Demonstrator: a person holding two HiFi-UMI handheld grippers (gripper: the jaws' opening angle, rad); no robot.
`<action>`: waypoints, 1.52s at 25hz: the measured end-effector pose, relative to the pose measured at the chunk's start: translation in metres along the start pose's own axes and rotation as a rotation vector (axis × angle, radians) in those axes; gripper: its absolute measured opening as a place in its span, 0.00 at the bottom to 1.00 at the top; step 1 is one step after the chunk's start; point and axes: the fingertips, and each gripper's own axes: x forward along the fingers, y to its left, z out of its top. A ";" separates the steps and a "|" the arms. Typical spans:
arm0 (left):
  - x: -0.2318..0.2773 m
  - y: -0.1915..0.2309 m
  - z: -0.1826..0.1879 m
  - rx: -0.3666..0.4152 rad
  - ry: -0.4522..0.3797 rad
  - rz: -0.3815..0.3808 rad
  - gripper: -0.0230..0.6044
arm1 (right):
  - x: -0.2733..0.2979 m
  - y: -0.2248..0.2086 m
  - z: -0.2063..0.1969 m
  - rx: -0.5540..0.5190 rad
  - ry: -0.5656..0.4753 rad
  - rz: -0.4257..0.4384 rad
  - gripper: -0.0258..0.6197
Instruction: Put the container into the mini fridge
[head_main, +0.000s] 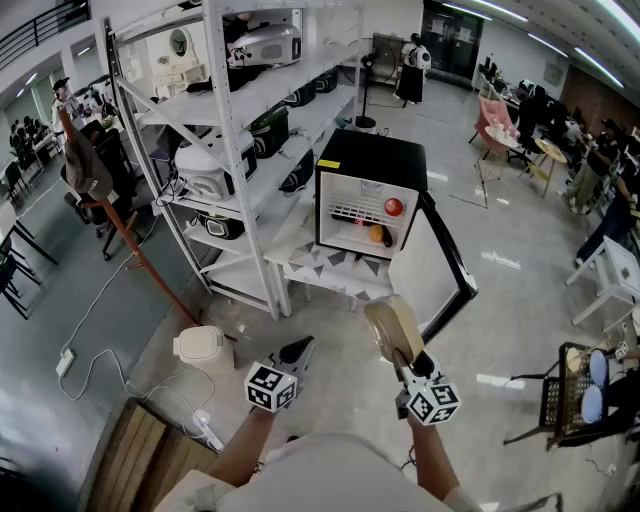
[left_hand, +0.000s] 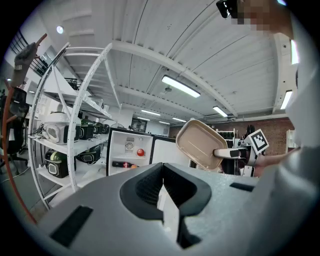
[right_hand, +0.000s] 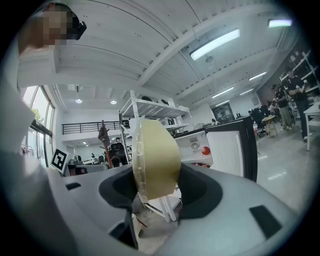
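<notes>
Right gripper (head_main: 402, 354) is grasping the tan container (head_main: 388, 325), holding it up on edge. Left gripper (head_main: 298, 352), at its 9 o'clock, is riding clenched with nothing in it. Farther out at 12 o'clock, the mini fridge (head_main: 368, 165) is standing on a patterned surface (head_main: 325, 270), its door (head_main: 452, 268) hanging open.

A big open lab-office hall; ahead of the left gripper (head_main: 300, 348) a white rack (head_main: 240, 130) carries cookers (head_main: 205, 165); far right of the right gripper (head_main: 403, 356) people (head_main: 585, 165) sit at tables (head_main: 548, 148); strip lights (left_hand: 181, 86) overhead; cables (head_main: 95, 310) trail over the glossy floor (head_main: 500, 250).
</notes>
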 end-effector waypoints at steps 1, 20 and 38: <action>0.001 -0.001 -0.001 0.000 0.000 0.000 0.04 | 0.000 -0.001 0.000 0.000 0.000 0.002 0.39; 0.012 -0.028 -0.007 0.002 0.016 0.033 0.04 | -0.008 -0.019 0.000 0.017 0.019 0.048 0.40; 0.038 -0.079 -0.024 -0.030 0.024 0.105 0.04 | -0.022 -0.060 -0.008 0.079 0.053 0.138 0.40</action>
